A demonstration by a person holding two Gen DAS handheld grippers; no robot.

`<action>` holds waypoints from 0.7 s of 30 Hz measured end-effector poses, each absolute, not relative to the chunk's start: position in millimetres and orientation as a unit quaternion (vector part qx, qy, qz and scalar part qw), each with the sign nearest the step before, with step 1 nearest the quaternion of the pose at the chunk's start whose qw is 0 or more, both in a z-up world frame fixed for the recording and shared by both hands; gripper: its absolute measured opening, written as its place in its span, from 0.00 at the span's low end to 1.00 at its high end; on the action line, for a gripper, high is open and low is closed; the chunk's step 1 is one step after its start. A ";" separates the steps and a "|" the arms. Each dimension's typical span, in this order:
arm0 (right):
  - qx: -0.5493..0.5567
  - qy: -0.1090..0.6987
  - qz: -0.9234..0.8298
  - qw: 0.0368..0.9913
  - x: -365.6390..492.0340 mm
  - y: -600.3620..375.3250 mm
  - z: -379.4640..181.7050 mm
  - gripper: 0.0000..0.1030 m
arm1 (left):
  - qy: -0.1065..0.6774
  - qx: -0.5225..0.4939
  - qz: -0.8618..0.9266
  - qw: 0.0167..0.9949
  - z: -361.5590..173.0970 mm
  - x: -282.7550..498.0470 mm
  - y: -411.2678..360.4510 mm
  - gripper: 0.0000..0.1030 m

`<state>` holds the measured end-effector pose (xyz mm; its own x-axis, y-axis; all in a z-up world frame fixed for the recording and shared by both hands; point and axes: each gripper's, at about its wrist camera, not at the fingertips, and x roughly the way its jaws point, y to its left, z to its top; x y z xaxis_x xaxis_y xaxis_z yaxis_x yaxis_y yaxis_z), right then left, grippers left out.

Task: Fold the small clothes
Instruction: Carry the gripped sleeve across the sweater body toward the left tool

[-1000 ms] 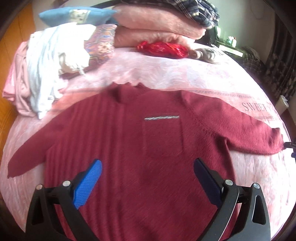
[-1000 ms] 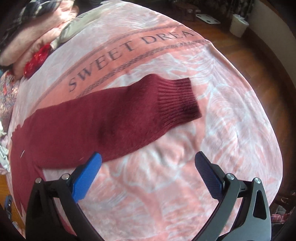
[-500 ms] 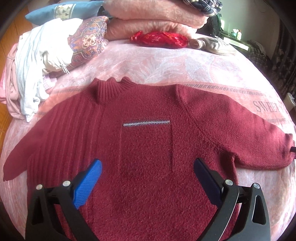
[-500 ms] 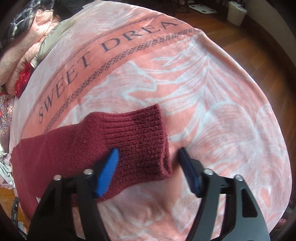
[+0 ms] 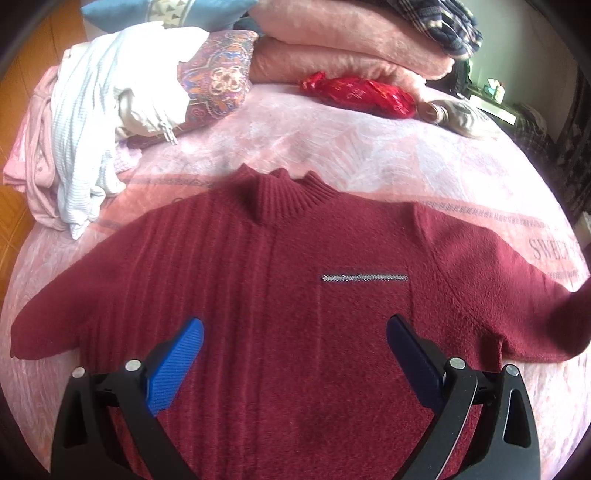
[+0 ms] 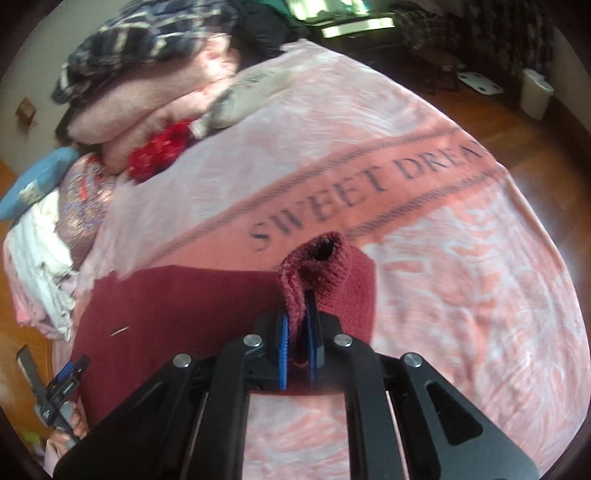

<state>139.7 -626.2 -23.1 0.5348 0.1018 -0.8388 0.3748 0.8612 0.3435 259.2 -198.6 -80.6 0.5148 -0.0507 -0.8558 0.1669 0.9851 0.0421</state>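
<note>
Pink bed (image 6: 424, 258), red sweater (image 5: 295, 295) spread flat: right gripper (image 6: 298, 332) jaws just closed, pinching the soft cuff (image 6: 325, 266); left gripper (image 5: 295, 354) jaws wide, empty. Limp knit, best lifted by cuffs and hem.

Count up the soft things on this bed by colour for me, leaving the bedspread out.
Dark red: 1, the dark red knitted sweater
Bright red: 1, the shiny red bundle
Pink: 2, the folded fuzzy pink blankets
Blue: 1, the blue pillow
Multicoloured: 1, the paisley patterned cushion
Total: 6
</note>
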 end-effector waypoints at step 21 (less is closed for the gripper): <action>0.273 0.500 0.106 0.815 200.4 -437.5 -73.9 0.43 | 0.543 -0.003 -0.125 0.830 -105.6 253.5 -177.9 0.96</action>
